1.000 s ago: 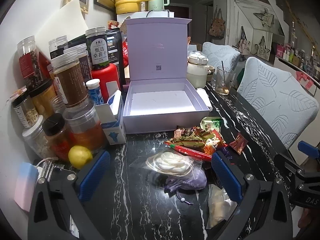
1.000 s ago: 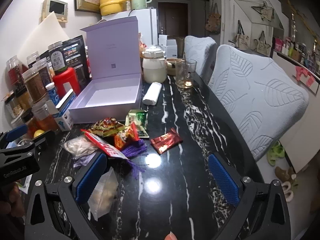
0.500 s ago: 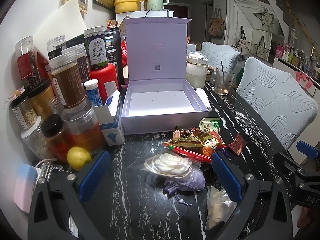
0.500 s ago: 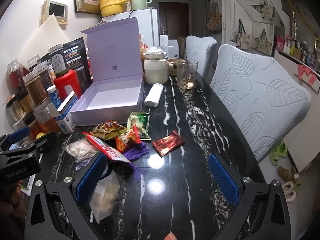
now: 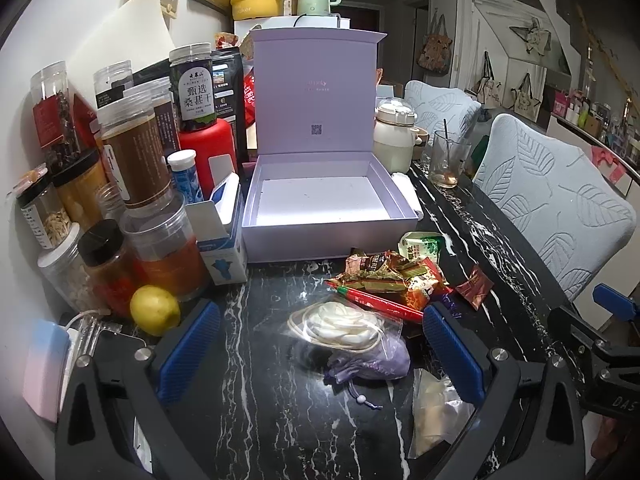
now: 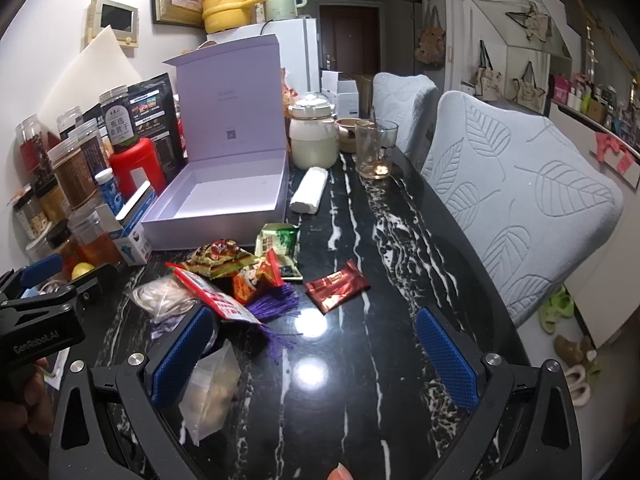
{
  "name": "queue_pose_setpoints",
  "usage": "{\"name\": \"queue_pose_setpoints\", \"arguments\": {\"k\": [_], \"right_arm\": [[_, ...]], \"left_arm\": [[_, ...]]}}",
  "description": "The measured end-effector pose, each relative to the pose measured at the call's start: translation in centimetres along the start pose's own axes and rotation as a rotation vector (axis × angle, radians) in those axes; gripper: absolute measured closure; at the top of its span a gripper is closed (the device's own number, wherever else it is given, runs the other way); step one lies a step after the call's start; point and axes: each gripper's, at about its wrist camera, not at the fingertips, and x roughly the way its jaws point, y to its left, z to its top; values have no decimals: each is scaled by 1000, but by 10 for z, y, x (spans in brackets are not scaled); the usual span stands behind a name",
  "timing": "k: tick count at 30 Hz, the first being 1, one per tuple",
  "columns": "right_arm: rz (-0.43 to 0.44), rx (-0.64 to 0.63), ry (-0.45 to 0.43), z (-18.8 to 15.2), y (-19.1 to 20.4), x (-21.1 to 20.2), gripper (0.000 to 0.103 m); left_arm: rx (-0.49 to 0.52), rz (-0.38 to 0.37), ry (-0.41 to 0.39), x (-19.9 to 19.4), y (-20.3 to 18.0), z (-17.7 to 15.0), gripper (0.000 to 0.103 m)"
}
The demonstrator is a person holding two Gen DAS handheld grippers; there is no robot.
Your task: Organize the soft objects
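My left gripper [image 5: 320, 354] is spread wide and holds nothing; its blue pads [image 5: 188, 346] flank a clear bag with a white coiled item [image 5: 340, 326] and a lavender drawstring pouch [image 5: 370, 364], without touching either. My right gripper [image 6: 312, 354] is likewise fully released over the black marble table [image 6: 400, 248], with nothing between its pads.

Reference landmark: the open lilac box [image 5: 324, 200], lid upright, interior bare.

- Directly in front of the box: a heap of snack wrappers [image 5: 394, 274], with a green packet [image 5: 422, 244] at its box-side edge.
- Nearer to me than the heap: a red-and-white packet [image 5: 378, 302], then the clear bag and the pouch.
- A red foil wrapper [image 6: 336, 286] lies apart from the heap, away from the box, toward the chair [image 6: 520, 208].
- A purple tassel [image 6: 276, 304] lies at the heap's near edge.
- A clear bag of pale pieces [image 6: 210, 390] lies nearest me, just beside my right gripper's left pad [image 6: 180, 354]; contact cannot be determined.
- Beside the box on the wall side: jars [image 5: 136, 152] and a lemon [image 5: 154, 314].
- On the box's opposite side: a rolled white cloth [image 6: 310, 190].
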Motion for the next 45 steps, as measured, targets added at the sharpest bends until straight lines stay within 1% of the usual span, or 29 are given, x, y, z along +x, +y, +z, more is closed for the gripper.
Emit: {"name": "queue_pose_setpoints", "arguments": {"k": [21,28,32,35,40,45], "right_arm": [[13,-3,0,-2,4,-3,0],[27,-3,-9,-1,8,-8,0],[40,-17,-15,-3,14,-11,0],[59,-53,-10,-8,23,-11,0],[98,-96,26,-19,40,-1,0],[149,-121,81,-34,52,18,0]], "left_arm": [[-8,8,7,-2,4,-3,0],[-1,21,0,-9,10,-4,0],[6,37,-3,-10,17,-8,0],[1,29,4,-8,25,-14,0],[-3,42,24,-3,35,-26,0],[-26,29,47,2,44,-35,0]]}}
